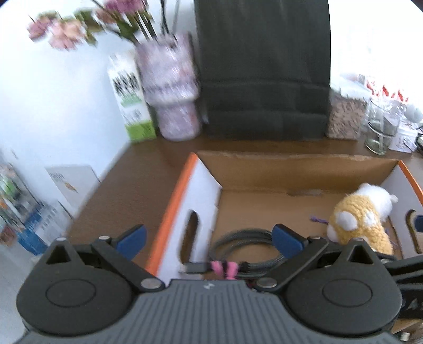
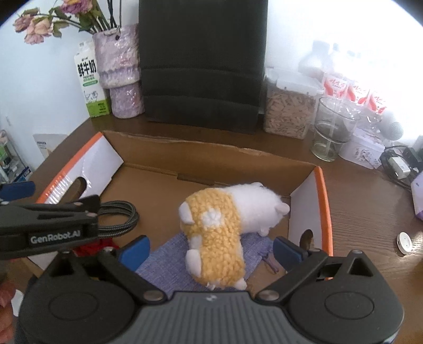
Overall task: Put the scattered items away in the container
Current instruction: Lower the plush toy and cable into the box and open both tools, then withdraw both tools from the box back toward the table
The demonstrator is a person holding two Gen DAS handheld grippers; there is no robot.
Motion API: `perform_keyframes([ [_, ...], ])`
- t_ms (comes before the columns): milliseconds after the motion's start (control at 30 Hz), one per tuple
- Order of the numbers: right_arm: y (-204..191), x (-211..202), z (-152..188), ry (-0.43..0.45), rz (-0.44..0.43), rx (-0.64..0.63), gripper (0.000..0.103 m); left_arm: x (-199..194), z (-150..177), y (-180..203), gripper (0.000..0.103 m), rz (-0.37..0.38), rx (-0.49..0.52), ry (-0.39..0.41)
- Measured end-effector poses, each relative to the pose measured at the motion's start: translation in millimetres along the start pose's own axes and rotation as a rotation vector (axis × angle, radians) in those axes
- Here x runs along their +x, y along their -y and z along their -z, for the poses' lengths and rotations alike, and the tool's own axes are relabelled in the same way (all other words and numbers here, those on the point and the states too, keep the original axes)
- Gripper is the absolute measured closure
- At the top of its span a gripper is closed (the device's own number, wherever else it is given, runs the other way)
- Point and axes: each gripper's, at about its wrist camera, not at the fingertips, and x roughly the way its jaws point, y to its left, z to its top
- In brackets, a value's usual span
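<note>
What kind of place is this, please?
Probably a home, at a wooden table by a wall: a milk carton, a vase of flowers and a jar of cereal stand behind the cardboard box.

setting: home, lived-in desk or side table pushed against a wall
surface: brown wood-grain table [image 2: 364,211]
12 o'clock: dark bag [image 2: 202,63] standing at the wall
10-11 o'clock: milk carton [image 2: 91,82], purple tumbler [image 2: 120,71] used as a vase, dried flowers [image 2: 37,25]
1-2 o'clock: clear jar of cereal or grain [image 2: 289,105], drinking glass [image 2: 330,129], bottled drinks [image 2: 351,90]
3 o'clock: chargers and cables [image 2: 399,164]
</note>
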Motion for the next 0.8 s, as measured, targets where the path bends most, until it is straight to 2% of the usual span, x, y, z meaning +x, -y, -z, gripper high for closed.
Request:
perform_keyframes([
  [100,3,-9,1,0.019,-0.001,0.038,0.003,-13,5,1,0.000,-0.056,0.041,0.055],
  [300,-2,-39,5,0.070,-0.024,0.049,0.003,-40,12,-2,0.000,-0.068,0.062,0.112],
  [533,-7,-99,22,0.197,-0.038,0.040,0.000,-98,28,-8,0.000,-0.108,0.073,0.266],
  [800,-9,-165,67,0.332,-0.059,0.005,0.000,-163,69,-28,0.000,-0.067,0.048,0.364],
])
